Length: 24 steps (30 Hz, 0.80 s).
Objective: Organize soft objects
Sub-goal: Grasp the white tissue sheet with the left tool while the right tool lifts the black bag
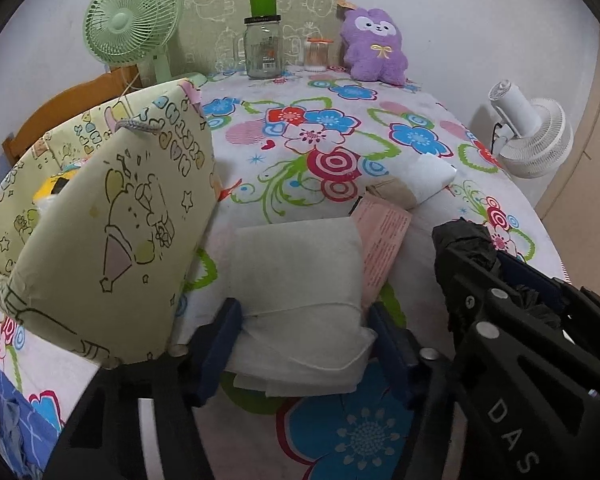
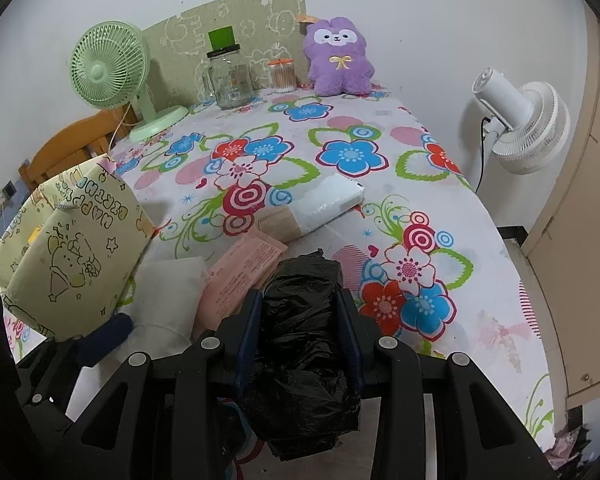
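A white soft tissue pack [image 1: 296, 276] lies on the flowered tablecloth [image 1: 300, 136], and my left gripper [image 1: 303, 320] is shut on it, a blue pad touching each side. In the right wrist view the same pack [image 2: 168, 284] shows beside one left finger [image 2: 108, 332]. My right gripper [image 2: 299, 300] is shut on a crumpled black plastic bag bundle [image 2: 304, 344], held just above the table; it also appears at the right in the left wrist view [image 1: 480, 264]. A yellow-green gift bag [image 1: 112, 220] stands open just left of the white pack.
A pink flat packet [image 2: 244, 272] and a white-and-beige wrapped pack [image 2: 324, 204] lie mid-table. At the back stand a purple plush [image 2: 340, 58], a glass jar [image 2: 230, 80], a cotton swab tub [image 2: 282, 76] and a green fan [image 2: 108, 72]. A white fan [image 2: 524, 128] stands off the right edge.
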Tool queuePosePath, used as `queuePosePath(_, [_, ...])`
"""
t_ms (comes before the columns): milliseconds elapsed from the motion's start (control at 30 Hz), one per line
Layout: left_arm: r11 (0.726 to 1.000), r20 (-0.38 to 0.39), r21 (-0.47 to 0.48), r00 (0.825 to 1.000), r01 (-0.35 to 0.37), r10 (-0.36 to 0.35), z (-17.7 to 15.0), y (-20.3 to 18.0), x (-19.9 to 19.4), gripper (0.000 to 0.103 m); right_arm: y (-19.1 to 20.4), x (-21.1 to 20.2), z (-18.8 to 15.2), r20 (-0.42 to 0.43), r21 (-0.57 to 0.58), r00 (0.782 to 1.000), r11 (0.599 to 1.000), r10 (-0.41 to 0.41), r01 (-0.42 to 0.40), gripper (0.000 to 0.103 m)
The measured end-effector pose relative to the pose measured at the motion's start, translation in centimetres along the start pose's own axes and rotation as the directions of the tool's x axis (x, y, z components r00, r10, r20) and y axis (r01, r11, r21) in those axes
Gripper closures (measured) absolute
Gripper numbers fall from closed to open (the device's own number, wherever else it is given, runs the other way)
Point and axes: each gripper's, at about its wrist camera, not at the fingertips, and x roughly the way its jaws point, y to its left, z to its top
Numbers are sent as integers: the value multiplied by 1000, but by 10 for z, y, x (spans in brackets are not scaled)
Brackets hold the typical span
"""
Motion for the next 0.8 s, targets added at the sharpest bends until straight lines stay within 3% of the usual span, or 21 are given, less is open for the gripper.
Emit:
queuePosePath(267, [999,20,26,1000,19,-20,2,-1,-3,68,0,2,1,-5,12,1000,1000,2,-2,62])
queuePosePath(467, [998,28,34,998,50,-51,5,-3,-9,82,-3,-2,4,4,24,1000,1000,-1,0,62])
queuePosePath(800, [996,60,57,996,69,-73,15,-6,-29,85,-2,-21,13,41,31,999,999,-7,5,62])
